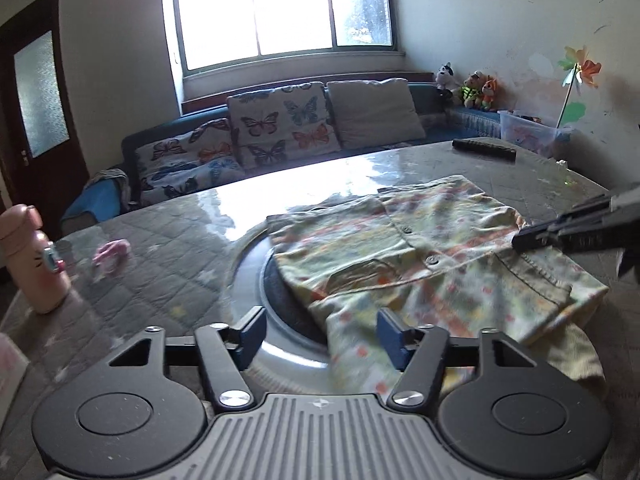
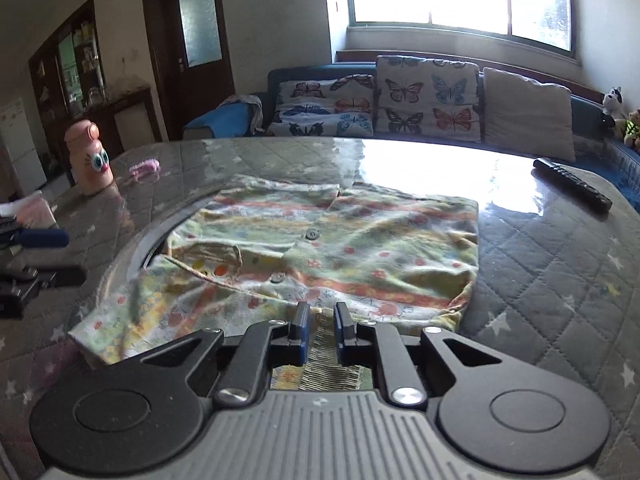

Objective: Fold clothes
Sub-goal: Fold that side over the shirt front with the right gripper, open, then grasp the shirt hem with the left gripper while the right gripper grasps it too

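The small shirt (image 2: 328, 248) is pale yellow-green with orange stripes and little coloured dots, and it has grey buttons down its front. It lies mostly flat on the quilted grey surface (image 2: 560, 264), partly over a round metal ring (image 1: 248, 272) in the middle. In the right wrist view its long axis runs from left to right, with one sleeve end at the near left.

The left tongs (image 1: 320, 334) stand apart, and cloth lies between them without being pressed. The right tongs (image 2: 322, 330) are almost together, with the ribbed hem between them; I cannot tell if they pinch it.
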The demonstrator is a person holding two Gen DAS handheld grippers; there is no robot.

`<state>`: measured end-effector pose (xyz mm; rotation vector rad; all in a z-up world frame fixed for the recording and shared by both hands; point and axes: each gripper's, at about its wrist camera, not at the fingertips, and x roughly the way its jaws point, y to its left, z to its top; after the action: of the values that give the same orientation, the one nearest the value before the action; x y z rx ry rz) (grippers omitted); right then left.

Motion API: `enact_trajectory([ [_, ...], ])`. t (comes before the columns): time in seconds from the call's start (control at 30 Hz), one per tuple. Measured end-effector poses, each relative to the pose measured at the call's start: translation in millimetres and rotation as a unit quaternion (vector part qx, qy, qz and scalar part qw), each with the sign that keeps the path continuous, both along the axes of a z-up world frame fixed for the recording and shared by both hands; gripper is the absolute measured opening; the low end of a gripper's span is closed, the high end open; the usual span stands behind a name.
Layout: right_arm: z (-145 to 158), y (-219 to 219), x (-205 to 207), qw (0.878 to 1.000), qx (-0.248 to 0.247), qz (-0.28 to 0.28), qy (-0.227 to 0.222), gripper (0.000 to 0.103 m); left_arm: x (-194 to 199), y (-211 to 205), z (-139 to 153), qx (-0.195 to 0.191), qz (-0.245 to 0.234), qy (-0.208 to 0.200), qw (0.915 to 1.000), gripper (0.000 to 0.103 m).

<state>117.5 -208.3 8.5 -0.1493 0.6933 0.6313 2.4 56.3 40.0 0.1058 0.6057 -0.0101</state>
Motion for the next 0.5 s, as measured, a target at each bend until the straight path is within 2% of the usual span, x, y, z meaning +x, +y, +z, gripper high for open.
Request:
enact_trajectory([
  [0.07, -7, 1, 3, 1.000, -0.008, 0.001, 0.006, 0.013, 18, -5, -6, -0.010, -0.007, 0.009, 0.9999, 0.045],
  [0.13, -13, 0, 6, 1.000, -0.011, 0.003, 0.014, 0.023, 35, -7, -12, -0.022, -0.014, 0.019, 0.9995, 0.038],
  [0.3, -21, -5, 2, 1.000, -0.021, 0.014, 0.014, 0.025, 62, -6, -33, -0.030, -0.016, 0.050, 0.9982, 0.023],
  [0.4, -17, -9, -2, 0.999, -0.022, 0.023, 0.012, 0.026, 64, -2, -45, -0.022, -0.015, 0.066, 0.9974, 0.020],
  [0.5, -15, -10, -6, 0.999, -0.022, 0.033, 0.010, 0.026, 62, 3, -48, -0.017, -0.015, 0.066, 0.9976, 0.020],
])
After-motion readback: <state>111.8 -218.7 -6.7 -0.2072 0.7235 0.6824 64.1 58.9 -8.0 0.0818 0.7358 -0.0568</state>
